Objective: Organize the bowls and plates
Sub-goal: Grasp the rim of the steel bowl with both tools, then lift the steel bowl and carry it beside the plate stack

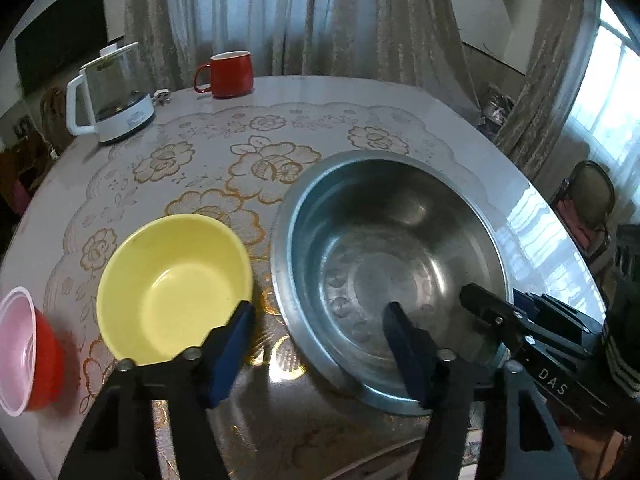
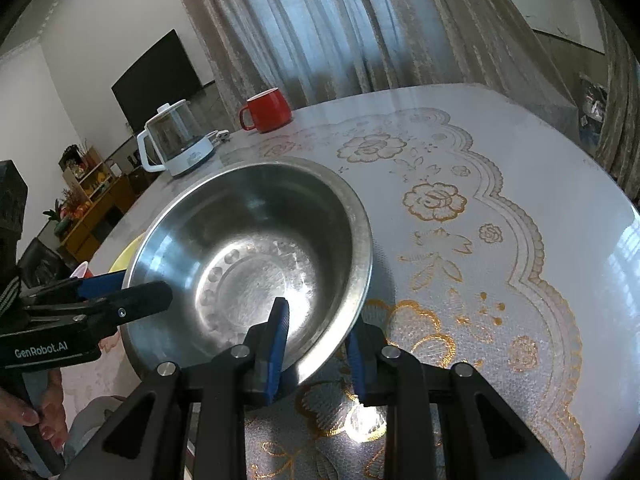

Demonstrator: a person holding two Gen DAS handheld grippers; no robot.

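Observation:
A large steel basin point(image 1: 392, 248) sits on the round table, also in the right wrist view point(image 2: 256, 248). A yellow bowl point(image 1: 172, 288) stands left of it; only its rim point(image 2: 124, 256) shows behind the basin in the right wrist view. A red bowl with a clear liner point(image 1: 24, 348) is at the far left. My left gripper point(image 1: 320, 344) is open, one finger near the yellow bowl, the other over the basin's near side. My right gripper point(image 2: 318, 340) straddles the basin's near rim, one finger inside and one outside; the jaws are not closed on it.
A red mug point(image 1: 230, 74) and a glass electric kettle point(image 1: 116, 92) stand at the table's far side. The table has a lace-patterned cover point(image 2: 460, 240). Curtains hang behind. A chair point(image 1: 588, 204) stands to the right of the table.

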